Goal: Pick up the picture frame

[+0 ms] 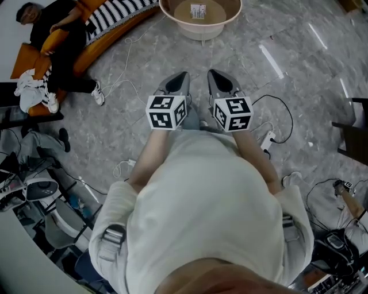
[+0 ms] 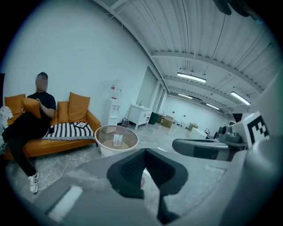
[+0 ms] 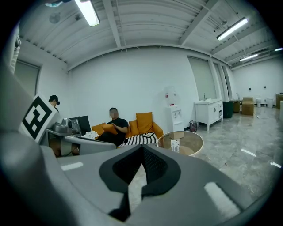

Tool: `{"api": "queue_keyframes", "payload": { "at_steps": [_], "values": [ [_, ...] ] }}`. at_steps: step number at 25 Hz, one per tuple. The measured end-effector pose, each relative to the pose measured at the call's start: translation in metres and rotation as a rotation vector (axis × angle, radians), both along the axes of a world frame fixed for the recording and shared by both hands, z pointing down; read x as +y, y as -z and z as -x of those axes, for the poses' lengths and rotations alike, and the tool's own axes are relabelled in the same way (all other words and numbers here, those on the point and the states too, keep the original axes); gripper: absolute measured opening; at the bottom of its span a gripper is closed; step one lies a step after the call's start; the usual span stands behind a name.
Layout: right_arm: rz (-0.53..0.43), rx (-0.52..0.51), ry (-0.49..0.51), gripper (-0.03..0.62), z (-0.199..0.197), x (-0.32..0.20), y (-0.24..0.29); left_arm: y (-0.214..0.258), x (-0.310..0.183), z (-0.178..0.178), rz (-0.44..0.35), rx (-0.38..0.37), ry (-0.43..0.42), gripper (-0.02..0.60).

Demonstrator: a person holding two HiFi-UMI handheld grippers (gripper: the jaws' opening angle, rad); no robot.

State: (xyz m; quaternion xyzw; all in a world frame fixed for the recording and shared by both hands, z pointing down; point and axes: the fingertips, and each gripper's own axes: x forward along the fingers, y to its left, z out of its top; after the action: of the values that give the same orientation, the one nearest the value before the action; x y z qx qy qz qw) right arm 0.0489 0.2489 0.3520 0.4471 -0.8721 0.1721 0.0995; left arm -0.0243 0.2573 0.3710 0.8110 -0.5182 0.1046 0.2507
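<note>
Picture frame (image 2: 81, 126), small and dark-rimmed, appears to lie on the striped seat of the orange sofa (image 2: 57, 145), well away. Left gripper (image 2: 143, 163) and right gripper (image 3: 142, 161) are both closed and empty. Nothing is done yet; approach and grasp remain.

We see the round beige tub (image 1: 201, 32) cut off by the head view's top edge; its white paper label (image 1: 198, 11) is too small to read.
</note>
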Motion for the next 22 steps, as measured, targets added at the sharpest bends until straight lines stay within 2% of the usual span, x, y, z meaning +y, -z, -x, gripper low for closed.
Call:
{"api": "queue_keyframes", "payload": {
  "at_steps": [9,22],
  "values": [
    [0.018,-0.006,-0.012,-0.002,0.001,-0.026,-0.008,-0.008,-0.024,0.001,0.017,-0.004,-0.006,0.0],
    [0.045,0.019,-0.011,-0.002,0.014,-0.129,-0.014,-0.018,-0.125,0.016,0.054,0.009,-0.006,0.0]
  ]
}}
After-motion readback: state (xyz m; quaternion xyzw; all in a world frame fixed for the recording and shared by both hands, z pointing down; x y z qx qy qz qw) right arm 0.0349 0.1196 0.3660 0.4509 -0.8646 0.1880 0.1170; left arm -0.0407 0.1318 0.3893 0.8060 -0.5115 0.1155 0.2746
